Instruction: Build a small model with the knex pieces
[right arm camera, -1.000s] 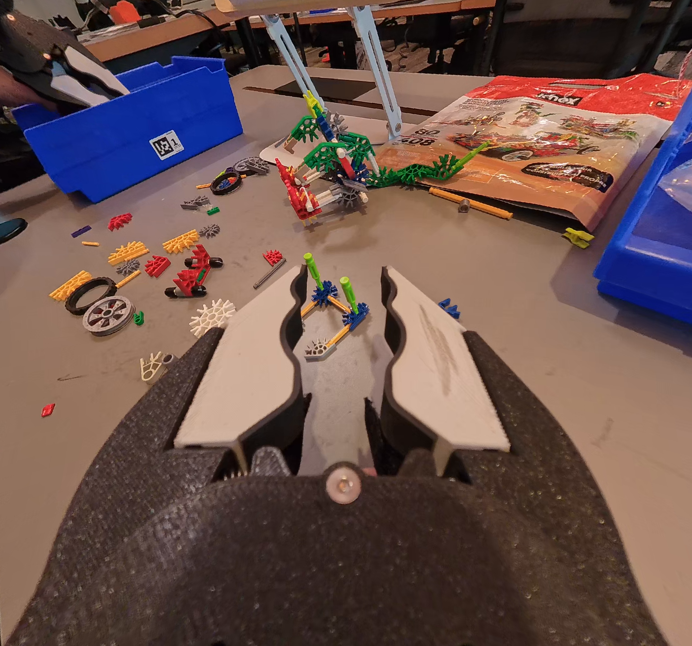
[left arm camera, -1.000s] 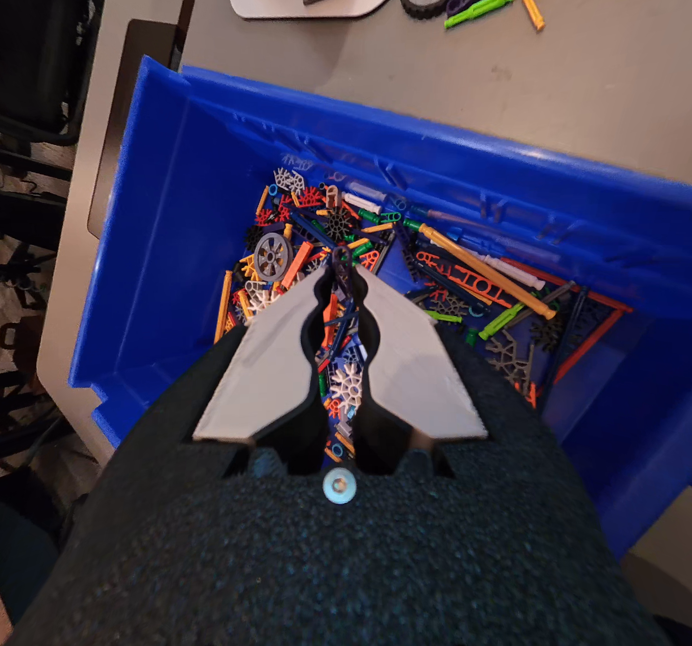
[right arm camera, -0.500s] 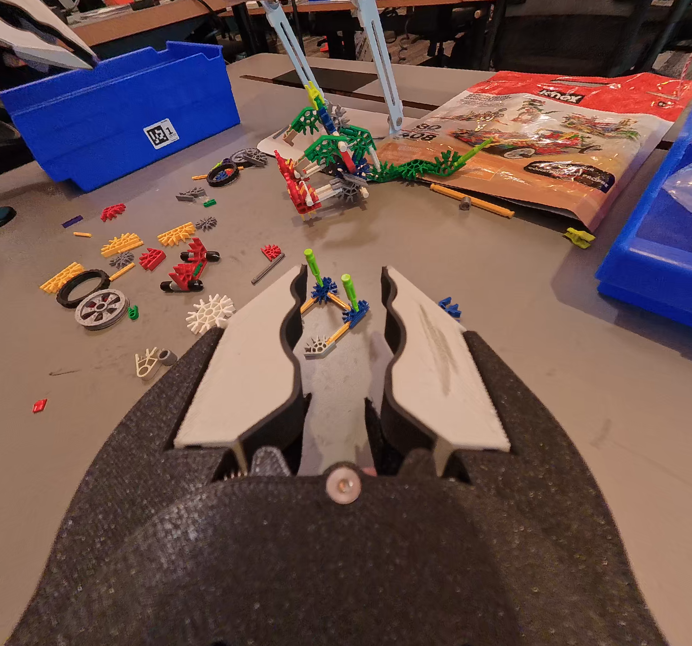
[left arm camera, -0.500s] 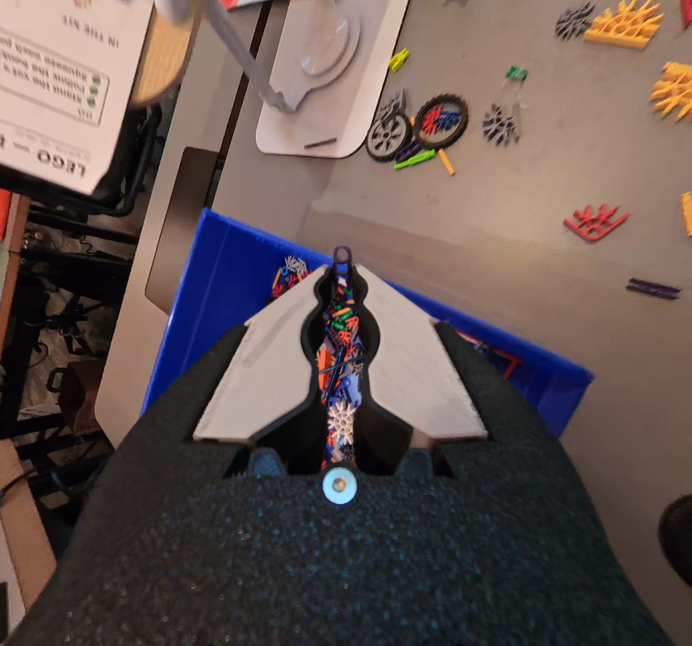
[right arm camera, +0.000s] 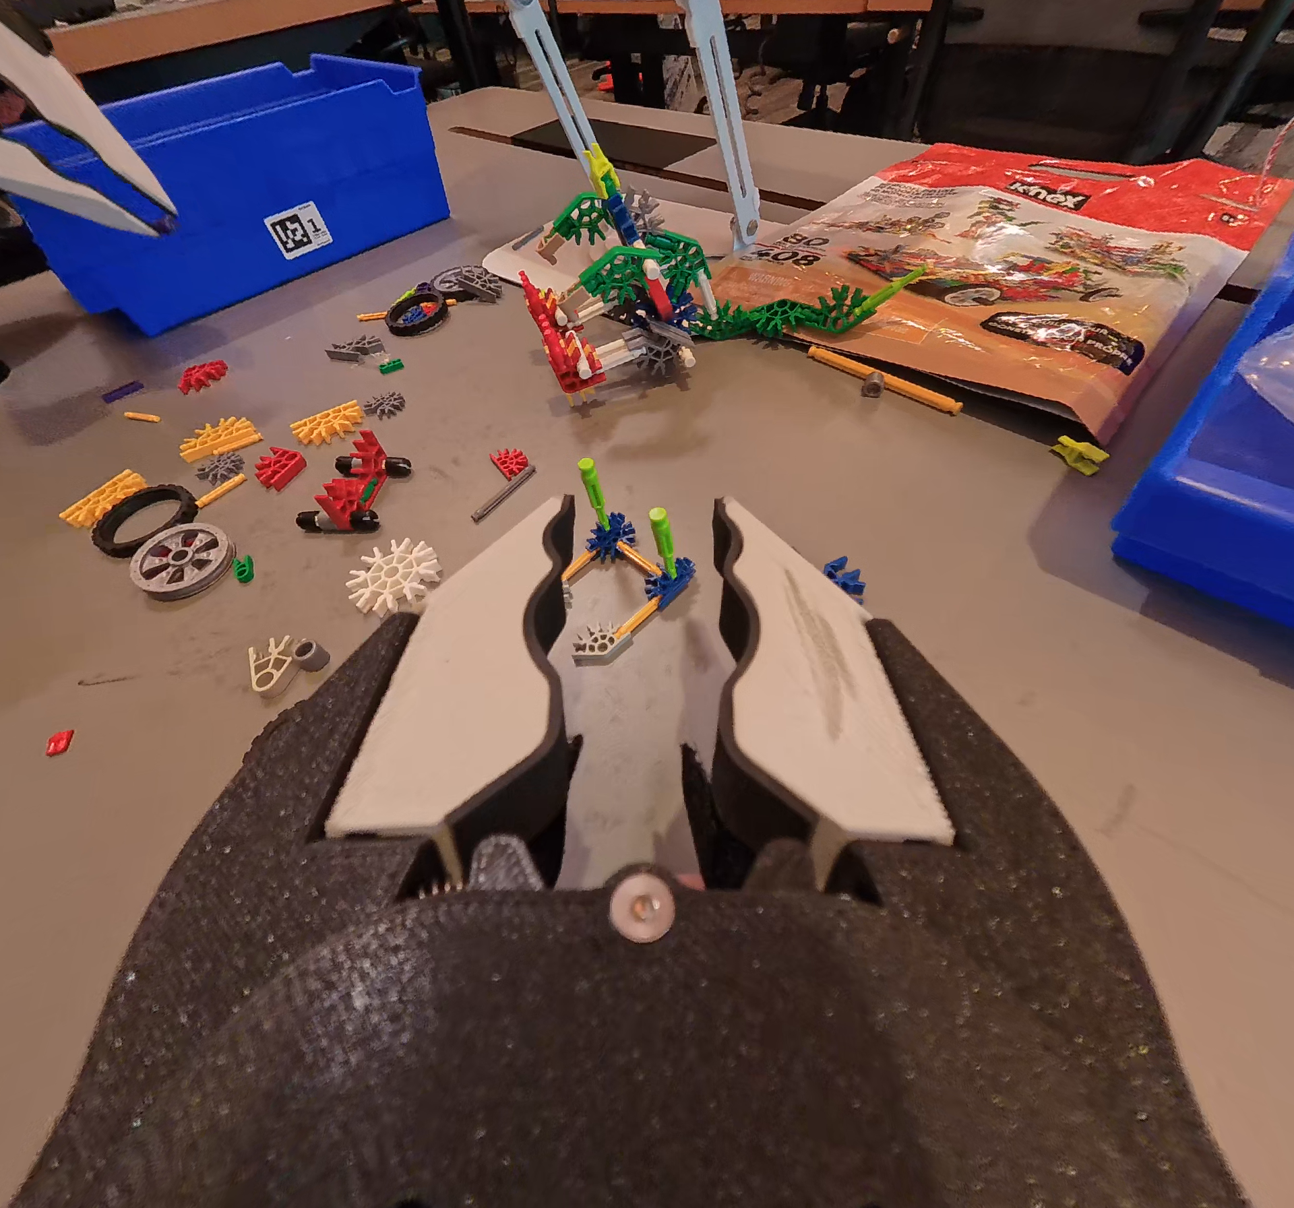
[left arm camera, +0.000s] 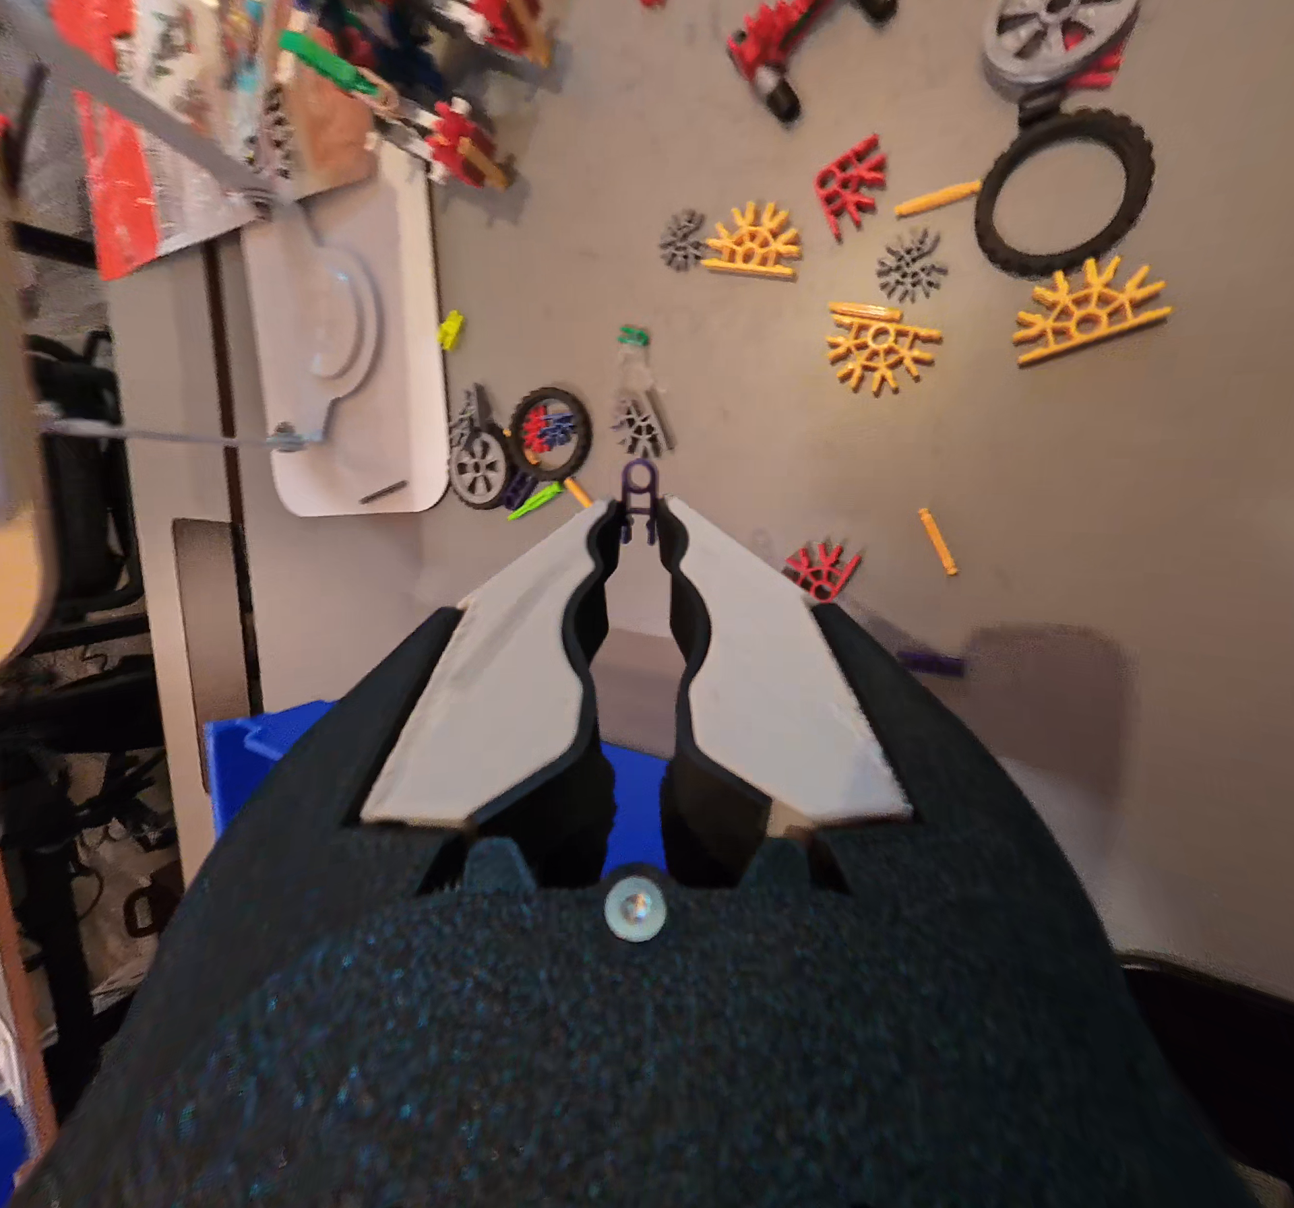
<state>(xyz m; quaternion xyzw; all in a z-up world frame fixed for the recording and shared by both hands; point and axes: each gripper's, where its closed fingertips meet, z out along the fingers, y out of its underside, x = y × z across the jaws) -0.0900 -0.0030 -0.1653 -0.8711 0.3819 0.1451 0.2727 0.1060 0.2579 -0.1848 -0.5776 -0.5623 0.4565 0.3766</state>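
Above the grey table (left arm camera: pixel 1050 544), just past the blue bin (left arm camera: pixel 259 754), the left gripper (left arm camera: pixel 637 522) pinches a small purple connector (left arm camera: pixel 637 485) at its tips. Well away from the bin, the right gripper (right arm camera: pixel 643 530) hangs with jaws parted and empty around a small frame of 2 blue hubs (right arm camera: pixel 630 572) with 2 upright green rods, touching nothing.

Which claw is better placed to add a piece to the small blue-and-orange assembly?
Probably left: the left claw is shut on a purple connector. The right claw, open and empty, brackets the small assembly, so it could steady it.
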